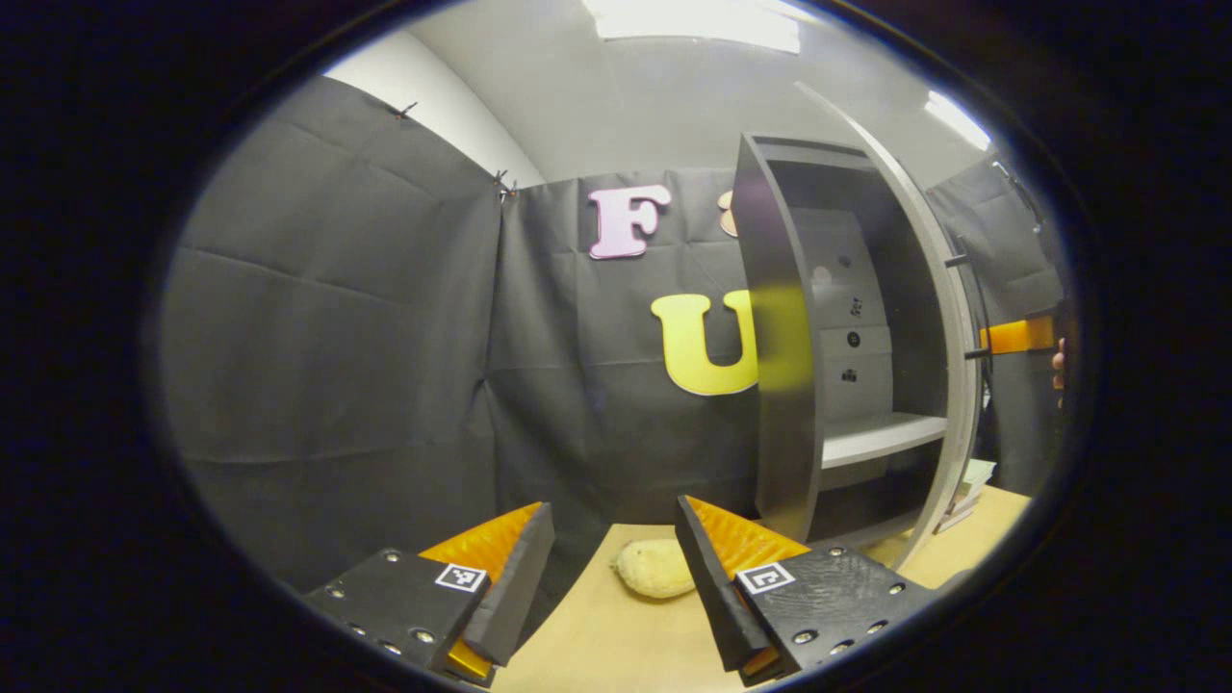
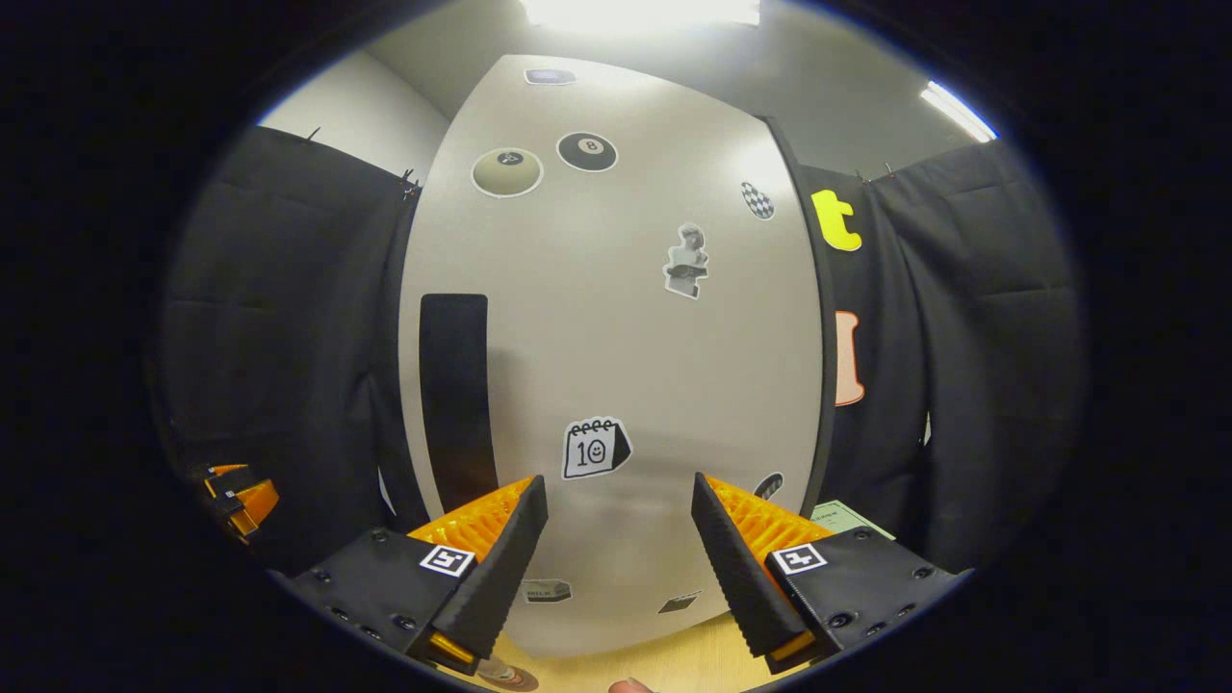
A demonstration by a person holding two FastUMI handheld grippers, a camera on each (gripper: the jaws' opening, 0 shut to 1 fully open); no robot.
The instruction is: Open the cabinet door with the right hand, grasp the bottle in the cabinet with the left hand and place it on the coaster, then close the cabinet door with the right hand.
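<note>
The grey cabinet (image 1: pixel 780 385) stands open, its pale sticker-covered door (image 2: pixel 616 366) before the right gripper (image 2: pixel 616 539); both it and the left gripper (image 1: pixel 616 568) gape empty; a yellowish lump (image 1: pixel 654 568) lies on the wooden table (image 1: pixel 616 645).

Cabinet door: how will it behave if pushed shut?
Cabinet door looks like a thin rigid panel, so it probably swings stiffly and is light to push. Its face seems smooth and glossy, so fingers may slide. The black handle likely gives better purchase.

Cabinet door (image 2: pixel 616 366) (ajar) blocks right hand-held gripper (image 2: pixel 616 539).
</note>
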